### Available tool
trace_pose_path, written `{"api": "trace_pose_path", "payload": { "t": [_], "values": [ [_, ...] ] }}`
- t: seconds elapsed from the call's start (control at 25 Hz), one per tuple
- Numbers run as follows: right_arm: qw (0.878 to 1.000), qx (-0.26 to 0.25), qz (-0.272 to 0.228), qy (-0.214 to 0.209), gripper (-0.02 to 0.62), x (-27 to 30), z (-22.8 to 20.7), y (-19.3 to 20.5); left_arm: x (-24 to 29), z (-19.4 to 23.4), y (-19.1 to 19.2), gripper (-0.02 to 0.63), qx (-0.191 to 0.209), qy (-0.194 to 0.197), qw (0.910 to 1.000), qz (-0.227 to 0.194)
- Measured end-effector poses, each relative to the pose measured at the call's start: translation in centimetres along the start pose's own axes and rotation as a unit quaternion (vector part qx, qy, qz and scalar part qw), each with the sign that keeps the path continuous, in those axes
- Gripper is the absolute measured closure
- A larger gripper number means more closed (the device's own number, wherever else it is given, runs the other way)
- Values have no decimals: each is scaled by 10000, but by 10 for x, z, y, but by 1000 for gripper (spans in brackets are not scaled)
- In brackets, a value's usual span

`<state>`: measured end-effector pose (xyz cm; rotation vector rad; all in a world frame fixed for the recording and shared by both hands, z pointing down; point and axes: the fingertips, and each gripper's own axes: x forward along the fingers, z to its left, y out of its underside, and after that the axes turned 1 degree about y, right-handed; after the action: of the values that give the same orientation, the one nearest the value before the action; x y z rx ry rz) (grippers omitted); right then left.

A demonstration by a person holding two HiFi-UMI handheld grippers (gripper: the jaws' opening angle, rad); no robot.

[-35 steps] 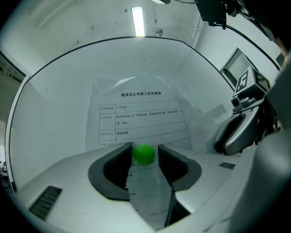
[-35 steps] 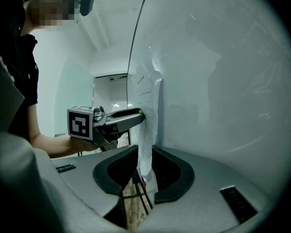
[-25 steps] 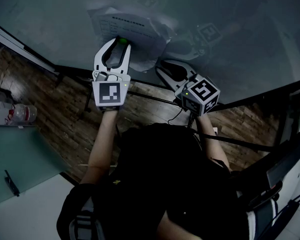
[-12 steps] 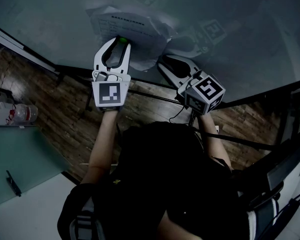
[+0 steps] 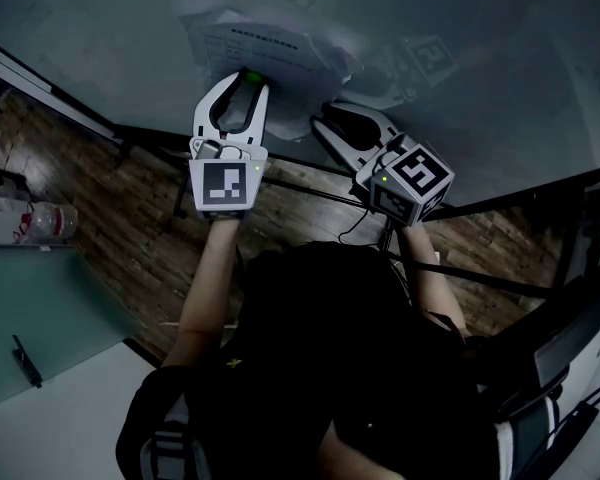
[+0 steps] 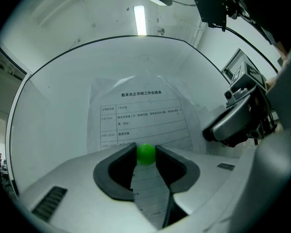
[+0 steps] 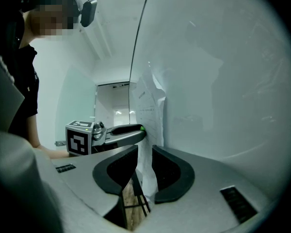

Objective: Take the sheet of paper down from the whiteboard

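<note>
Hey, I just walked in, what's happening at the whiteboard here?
A person stands at the whiteboard with a hand-held gripper in each hand, working on a printed sheet of paper. The left hand-held gripper is closed on the green magnet that pins the sheet to the board. The right hand-held gripper is at the sheet's loose edge, which hangs between its open jaws, not clamped. The sheet is not yet off the board.

The head view is dim; the other two views brighter, fisheye-warped, dark-cornered.
</note>
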<state>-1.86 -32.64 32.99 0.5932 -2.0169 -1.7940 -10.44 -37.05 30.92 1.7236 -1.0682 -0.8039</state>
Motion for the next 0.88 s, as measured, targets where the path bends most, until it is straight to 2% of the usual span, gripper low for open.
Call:
{"api": "trace_pose_path", "payload": {
  "t": [0.12,0.2,0.32,0.52,0.88],
  "values": [
    [9982,178,201,539,489,-11,-7,5,-2,-1,0,459,-34,-9,10000,2],
    [9955,414,282,799,446,-14,-9,11,-2,0,0,459,-40,-12,10000,12],
    [9937,576,281,915,381,-9,-8,17,0,1,2,459,-4,-3,10000,50],
    [9937,633,136,911,377,1,-2,14,0,1,3,459,24,29,10000,82],
    [9968,601,-10,532,378,14,7,4,-1,1,2,459,21,63,9999,96]
  ]
}}
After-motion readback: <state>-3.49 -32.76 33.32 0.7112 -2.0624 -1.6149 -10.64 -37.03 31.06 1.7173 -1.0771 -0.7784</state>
